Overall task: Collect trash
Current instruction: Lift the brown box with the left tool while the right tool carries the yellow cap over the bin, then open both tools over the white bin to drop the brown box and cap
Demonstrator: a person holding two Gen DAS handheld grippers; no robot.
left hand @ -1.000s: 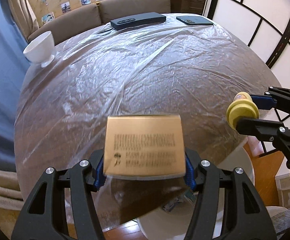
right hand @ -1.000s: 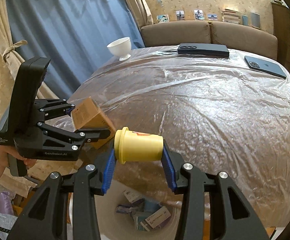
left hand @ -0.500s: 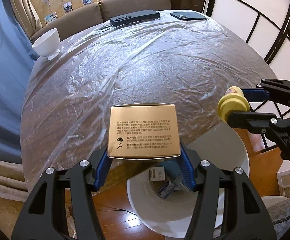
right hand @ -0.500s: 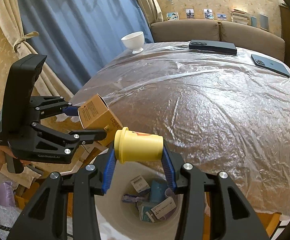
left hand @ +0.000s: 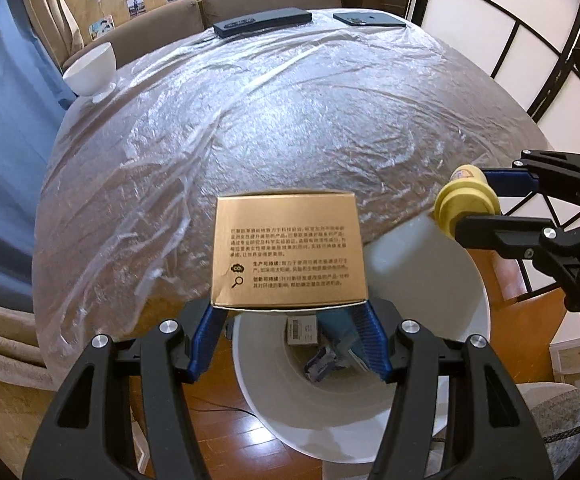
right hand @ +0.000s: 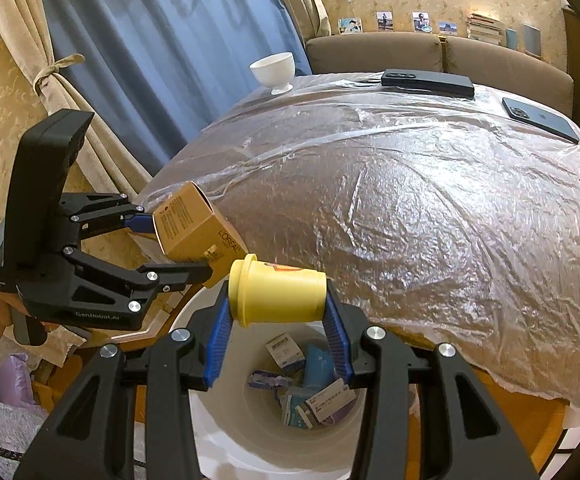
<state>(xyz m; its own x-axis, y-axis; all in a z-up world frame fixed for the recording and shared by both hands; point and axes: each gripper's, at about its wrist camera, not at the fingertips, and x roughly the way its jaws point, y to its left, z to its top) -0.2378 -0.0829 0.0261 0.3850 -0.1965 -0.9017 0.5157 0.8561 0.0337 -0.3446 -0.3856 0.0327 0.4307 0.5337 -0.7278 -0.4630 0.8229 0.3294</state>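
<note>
My left gripper is shut on a brown cardboard box and holds it over the near-left rim of a white trash bin. The box also shows in the right wrist view, with the left gripper around it. My right gripper is shut on a yellow cup lying sideways, above the bin. In the left wrist view the cup and right gripper hang over the bin's right rim. Several packets lie inside the bin.
The round table under clear plastic sheet stands just beyond the bin. On its far side are a white bowl, a dark flat case and a phone. A sofa, blue curtain and wooden floor surround it.
Both grippers have pulled back from the table edge with their loads and now hang over the bin, which has come into fuller view below them.
</note>
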